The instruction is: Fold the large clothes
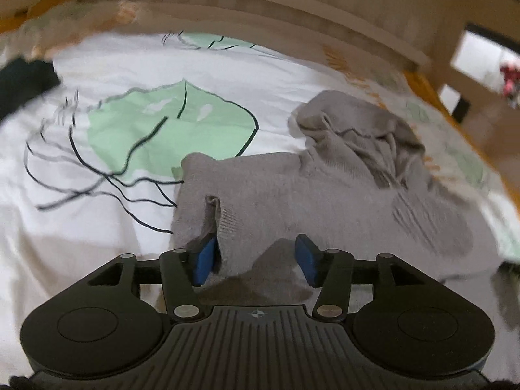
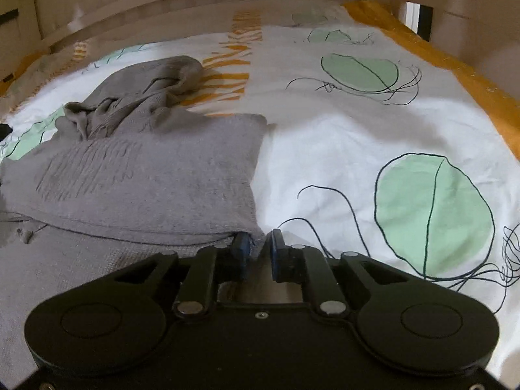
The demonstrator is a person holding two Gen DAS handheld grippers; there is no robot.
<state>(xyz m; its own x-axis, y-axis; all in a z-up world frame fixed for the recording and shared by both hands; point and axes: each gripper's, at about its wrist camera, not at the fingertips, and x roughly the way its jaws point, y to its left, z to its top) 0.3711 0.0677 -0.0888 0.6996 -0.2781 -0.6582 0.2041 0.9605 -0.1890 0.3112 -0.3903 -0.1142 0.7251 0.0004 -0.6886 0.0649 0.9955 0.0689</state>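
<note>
Bedsheet [image 2: 325,149] bears one grey sweater [image 2: 146,175], two grippers [image 1: 256,256] [image 2: 258,250]

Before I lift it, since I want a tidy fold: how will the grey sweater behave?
The grey sweater is probably floppy: its far end lies bunched and creased. It likely sags between grips. The knit looks thick, so it is unlikely to slip on the bedsheet.

No readable words, brands or numbers appear in either view; the only sign is a small compass-like crosshair emblem [image 1: 256,314] moulded on the ribbed body of the left gripper [image 1: 256,255], centred just behind its fingers.
</note>
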